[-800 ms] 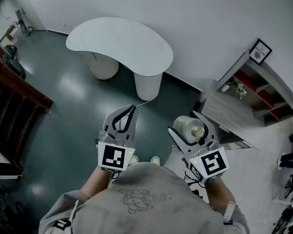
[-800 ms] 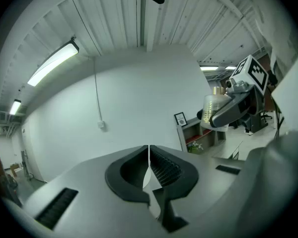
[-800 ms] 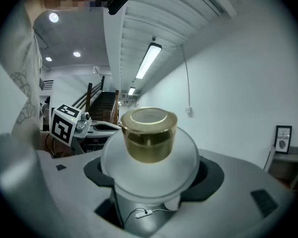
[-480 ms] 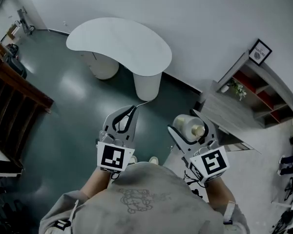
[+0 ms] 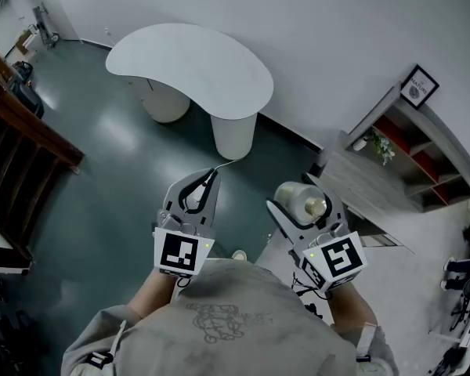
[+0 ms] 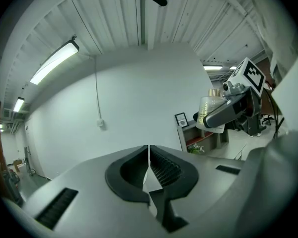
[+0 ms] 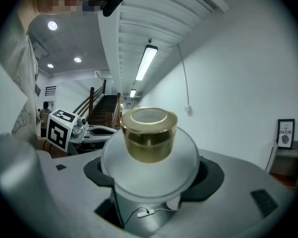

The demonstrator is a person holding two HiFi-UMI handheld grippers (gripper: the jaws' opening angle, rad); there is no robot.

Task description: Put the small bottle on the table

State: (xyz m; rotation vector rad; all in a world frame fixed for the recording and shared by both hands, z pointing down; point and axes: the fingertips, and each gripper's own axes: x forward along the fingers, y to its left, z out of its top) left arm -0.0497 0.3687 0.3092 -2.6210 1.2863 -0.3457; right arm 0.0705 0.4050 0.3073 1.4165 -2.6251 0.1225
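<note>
My right gripper [image 5: 307, 204] is shut on a small frosted bottle [image 5: 299, 203] with a gold cap [image 7: 149, 134]; its jaws stand wide round the bottle's body [image 7: 150, 167], cap pointing away from me. My left gripper [image 5: 200, 190] hangs to the left, jaws shut with nothing between them; in the left gripper view its tips [image 6: 149, 166] meet. The white kidney-shaped table [image 5: 189, 66] stands ahead on two round white legs, well beyond both grippers. The bottle [image 6: 207, 112] also shows in the left gripper view at the right.
A grey shelf unit [image 5: 399, 157] with red back panels, a small plant [image 5: 382, 143] and a framed picture [image 5: 417, 86] stands at the right against the white wall. A dark wooden railing [image 5: 19, 135] runs along the left. The floor [image 5: 117, 202] is dark glossy green.
The view has shifted slightly: the table and shelf sit a little higher and leftward in frame. Both grippers keep their places and the bottle stays held.
</note>
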